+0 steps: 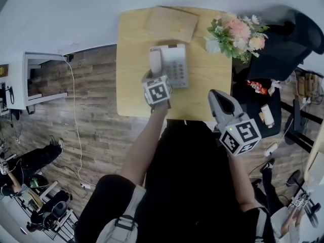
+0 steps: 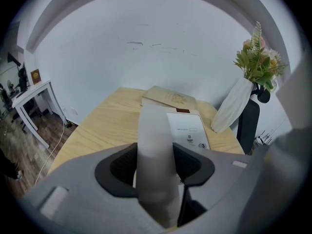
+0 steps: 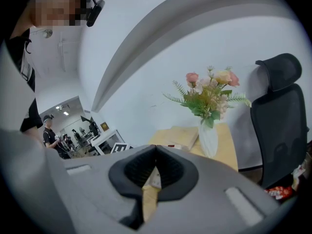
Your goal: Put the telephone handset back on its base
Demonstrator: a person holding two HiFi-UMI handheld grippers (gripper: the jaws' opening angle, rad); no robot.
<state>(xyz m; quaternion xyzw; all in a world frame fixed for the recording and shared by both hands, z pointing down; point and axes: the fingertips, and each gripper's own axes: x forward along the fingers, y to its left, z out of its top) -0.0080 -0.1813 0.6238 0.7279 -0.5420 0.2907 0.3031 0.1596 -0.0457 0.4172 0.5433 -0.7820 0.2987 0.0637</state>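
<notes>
The left hand-held gripper (image 2: 155,165) is clamped on the white telephone handset (image 2: 155,126). Both pads press its sides near the closer end, and the handset runs straight ahead from the jaws. The telephone base (image 2: 189,130) lies on the table (image 2: 97,130) just ahead of this gripper, with its keypad face just right of the handset. In the head view the handset lies along the base's left side, over the cradle. Whether it is fully seated cannot be told.

Recommended procedure:
- Hold the handset parallel to the base's long edge.
- Lower it evenly so that both ends enter their recesses together.
- Release only once it rests flat.
- Avoid sideways pressure, which could slide the base toward the flower vase (image 2: 234,108), farther ahead and to the right.

The right hand-held gripper (image 3: 155,152) has its jaws together with nothing between them and hangs well back from the base. It could steady the base if needed.
</notes>
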